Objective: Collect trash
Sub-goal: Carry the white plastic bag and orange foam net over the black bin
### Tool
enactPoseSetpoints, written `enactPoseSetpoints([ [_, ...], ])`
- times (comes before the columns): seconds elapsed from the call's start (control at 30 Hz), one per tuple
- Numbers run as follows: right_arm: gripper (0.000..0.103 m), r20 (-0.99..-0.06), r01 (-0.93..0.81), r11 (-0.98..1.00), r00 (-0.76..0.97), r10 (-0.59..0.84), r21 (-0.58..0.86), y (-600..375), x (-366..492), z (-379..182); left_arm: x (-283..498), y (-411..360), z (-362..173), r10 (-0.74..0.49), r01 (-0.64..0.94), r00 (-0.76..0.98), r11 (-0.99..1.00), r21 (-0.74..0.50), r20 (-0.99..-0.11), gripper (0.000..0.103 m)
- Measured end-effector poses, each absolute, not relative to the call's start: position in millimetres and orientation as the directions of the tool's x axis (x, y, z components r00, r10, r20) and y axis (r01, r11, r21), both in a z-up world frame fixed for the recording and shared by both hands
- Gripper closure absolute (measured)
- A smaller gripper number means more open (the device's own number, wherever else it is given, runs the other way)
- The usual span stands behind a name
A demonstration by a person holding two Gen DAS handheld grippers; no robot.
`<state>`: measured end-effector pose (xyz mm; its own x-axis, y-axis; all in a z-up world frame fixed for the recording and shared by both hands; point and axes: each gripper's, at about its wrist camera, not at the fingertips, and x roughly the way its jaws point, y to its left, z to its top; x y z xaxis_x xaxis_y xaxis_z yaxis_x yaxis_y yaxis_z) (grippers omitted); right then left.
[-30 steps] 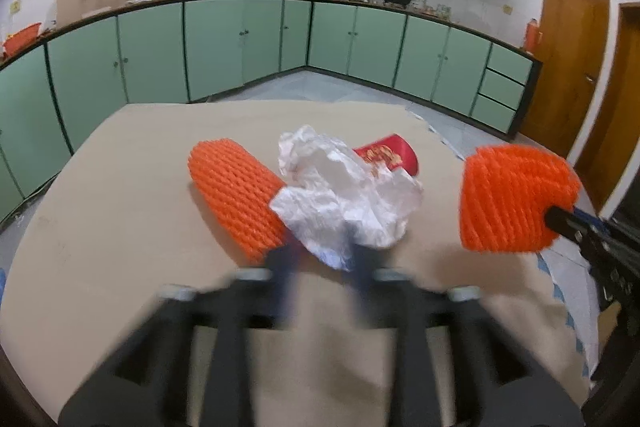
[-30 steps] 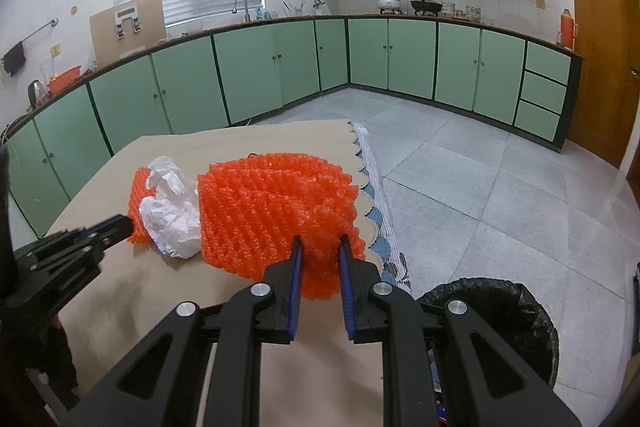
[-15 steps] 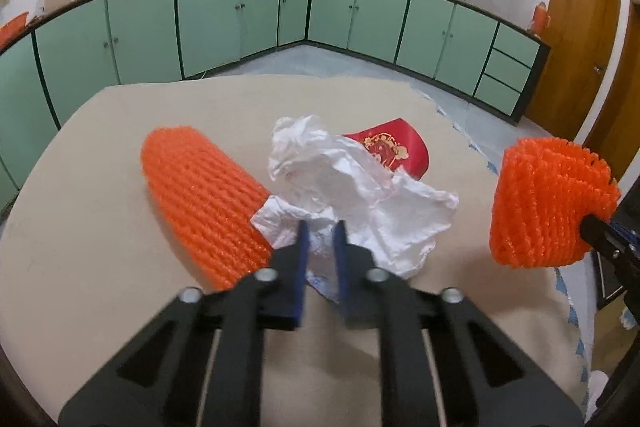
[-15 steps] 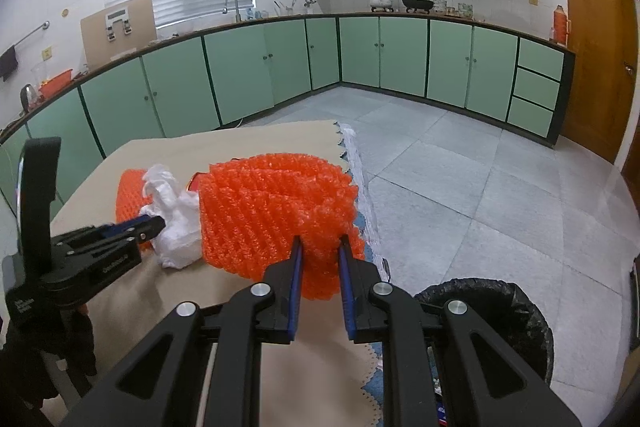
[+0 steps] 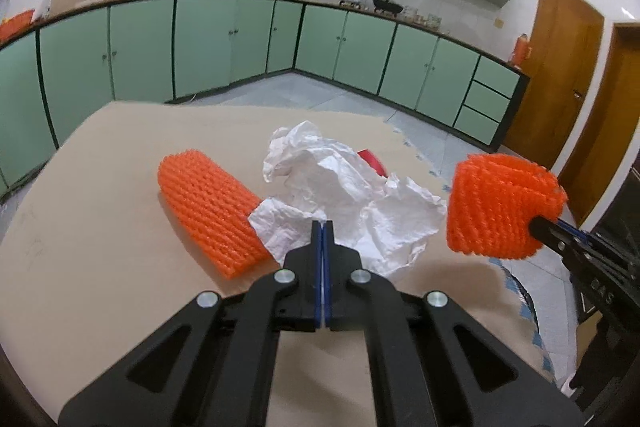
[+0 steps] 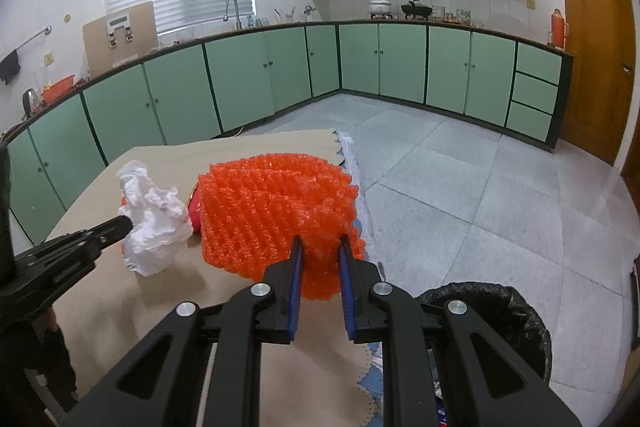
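Since a second ago the left gripper [image 5: 322, 223] has shut: its blue pads, then spread around the near edge of the crumpled white paper [image 5: 352, 199], now meet with a fold of that paper pinched between them. From the right wrist view the paper hangs bunched from that gripper's tip, seemingly just clear of the desk [image 6: 112, 291], though whether its lowest fold still touches I cannot tell.

Nearest on the other side, the right gripper [image 6: 320, 247] holds a narrow grip on an orange foam net sleeve [image 6: 276, 207], its jaws squeezing the sleeve's lower rim. Below and to the right of it, on the floor beside the desk, stands a bin lined with a black bag [image 6: 492, 311], mouth open.

Farther out on the desk lie a second orange foam net sleeve [image 5: 208, 211], touching the paper's left edge, and a red cup or wrapper [image 5: 372, 163], mostly hidden behind the paper.

Both hands look loaded, so the pick-up step seems complete. What follows is probably carrying each piece over the bin's mouth and opening the jaws there; the sleeve is the closer load. The paper is light and loosely folded, so a steady carry should keep it from slipping free.
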<state>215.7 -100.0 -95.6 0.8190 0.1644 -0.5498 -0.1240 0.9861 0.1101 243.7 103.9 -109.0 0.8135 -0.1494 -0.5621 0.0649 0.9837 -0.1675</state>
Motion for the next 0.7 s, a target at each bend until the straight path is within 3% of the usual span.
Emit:
enactPoseSetpoints([
  [0.7, 0.086, -0.511, 0.006, 0.992, 0.858, 0.059, 0.124, -171.0, 177.0, -71.1, 229.2, 6.4, -93.8, -0.252, 0.223, 0.821, 0.968, -0.119, -0.513, 0.103],
])
